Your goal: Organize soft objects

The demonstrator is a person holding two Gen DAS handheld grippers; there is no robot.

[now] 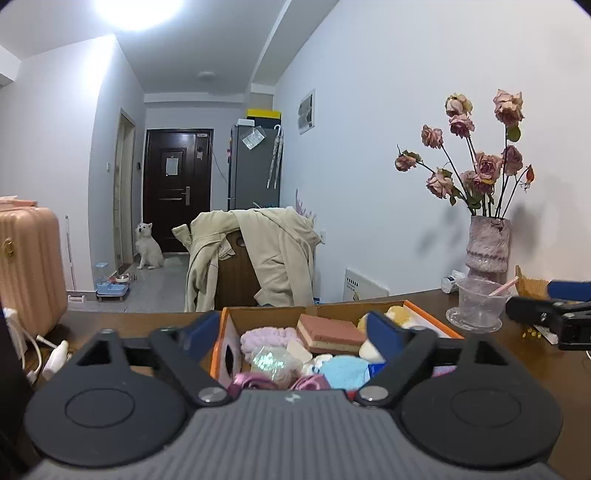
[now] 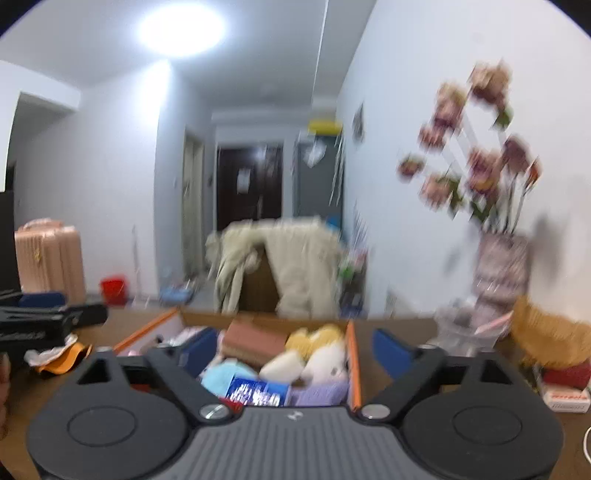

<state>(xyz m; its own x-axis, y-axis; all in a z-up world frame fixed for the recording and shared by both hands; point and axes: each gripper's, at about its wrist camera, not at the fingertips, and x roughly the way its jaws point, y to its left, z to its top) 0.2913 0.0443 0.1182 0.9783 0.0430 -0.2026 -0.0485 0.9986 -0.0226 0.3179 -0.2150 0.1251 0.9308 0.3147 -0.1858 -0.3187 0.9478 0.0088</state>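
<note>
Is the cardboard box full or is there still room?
Nearly full. The cardboard box is packed to about its rim with a pink sponge block, blue cloth and plush pieces.

Pretty ordinary flat: white walls [image 1: 369, 110], a bright ceiling light [image 1: 138, 11] and a hallway running to a dark door [image 1: 177, 188]. Grey fridge [image 1: 253, 166] stands right of it, a chair [image 1: 236, 273] draped with a beige jacket [image 1: 280, 251] sits closer, and a pink suitcase [image 1: 26, 266] is off left. Grey floor [image 1: 159, 291], brown table [image 1: 517, 369] up front.
</note>
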